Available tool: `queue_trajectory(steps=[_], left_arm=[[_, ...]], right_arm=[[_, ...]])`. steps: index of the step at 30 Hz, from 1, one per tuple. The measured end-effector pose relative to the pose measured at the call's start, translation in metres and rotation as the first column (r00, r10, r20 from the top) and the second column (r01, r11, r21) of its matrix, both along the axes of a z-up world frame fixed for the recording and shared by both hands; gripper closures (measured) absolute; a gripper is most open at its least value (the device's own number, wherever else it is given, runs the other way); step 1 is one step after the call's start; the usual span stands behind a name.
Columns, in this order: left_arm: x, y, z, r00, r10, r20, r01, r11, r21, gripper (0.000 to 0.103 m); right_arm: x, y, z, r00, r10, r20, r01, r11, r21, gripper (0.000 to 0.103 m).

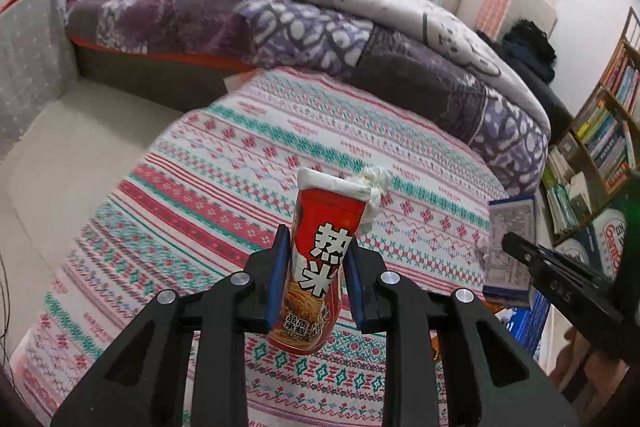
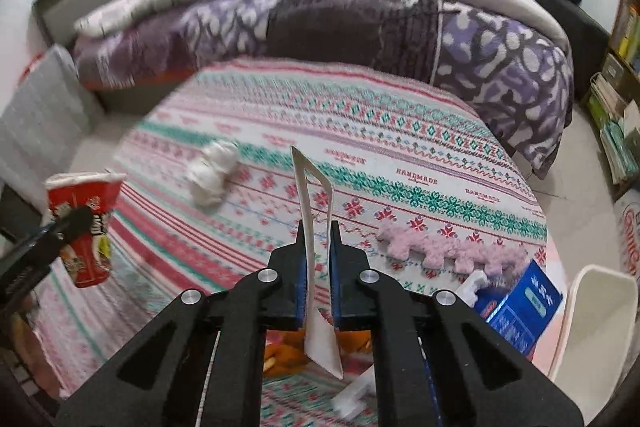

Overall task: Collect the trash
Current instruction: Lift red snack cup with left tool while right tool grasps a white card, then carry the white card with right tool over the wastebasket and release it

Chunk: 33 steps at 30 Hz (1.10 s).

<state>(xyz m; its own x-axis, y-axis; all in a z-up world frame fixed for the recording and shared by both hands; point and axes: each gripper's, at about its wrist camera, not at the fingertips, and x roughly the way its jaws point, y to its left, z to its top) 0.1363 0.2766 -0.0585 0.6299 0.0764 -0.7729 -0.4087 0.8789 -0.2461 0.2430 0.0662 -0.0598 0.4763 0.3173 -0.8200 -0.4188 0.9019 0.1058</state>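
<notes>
My left gripper (image 1: 315,269) is shut on a red paper noodle cup (image 1: 320,259) and holds it upright above the patterned tablecloth (image 1: 240,167). The cup also shows at the left in the right wrist view (image 2: 82,227). My right gripper (image 2: 318,259) is shut on a flattened paper carton (image 2: 314,251), seen edge-on; in the left wrist view it appears as a patterned carton (image 1: 510,247) at the right. A crumpled white tissue (image 2: 212,173) lies on the cloth; in the left wrist view it peeks out behind the cup (image 1: 376,183).
A pink fluffy strip (image 2: 448,247) and a blue box (image 2: 520,307) lie at the table's right edge. A bed with a purple blanket (image 1: 320,35) stands behind the table. Bookshelves (image 1: 608,131) are at the right. A white chair (image 2: 596,323) is at the lower right.
</notes>
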Motion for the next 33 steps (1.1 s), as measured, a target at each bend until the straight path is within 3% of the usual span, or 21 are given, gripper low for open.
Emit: queue_trajectory(steps=[6,13,20,25,33], left_arm=[[-0.017,-0.012,0.037,0.998,0.038,0.057,-0.042,0.996,0.073,0.077],[-0.028,-0.049,0.066,0.996,-0.001,0.091,-0.011,0.990,0.138,0.077],[-0.028,-0.085,0.061,0.996,-0.036,0.086,0.024,0.990,0.137,0.076],[-0.018,-0.110,0.050,0.995,-0.078,0.062,0.068,0.985,0.157,0.076],[-0.005,-0.141,0.050,0.989,-0.129,0.067,0.119,0.984,0.131,0.076]], right_arm=[[-0.025,-0.020,0.034,0.997,-0.051,0.053,0.044,0.993,0.112,0.095],[-0.052,-0.042,0.050,0.990,-0.105,0.093,0.092,0.987,0.135,0.094],[-0.068,-0.071,0.047,0.981,-0.155,0.117,0.141,0.983,0.118,0.094],[-0.066,-0.104,0.034,0.973,-0.215,0.085,0.204,0.971,0.125,0.093],[-0.059,-0.152,0.034,0.950,-0.305,0.064,0.296,0.947,0.128,0.093]])
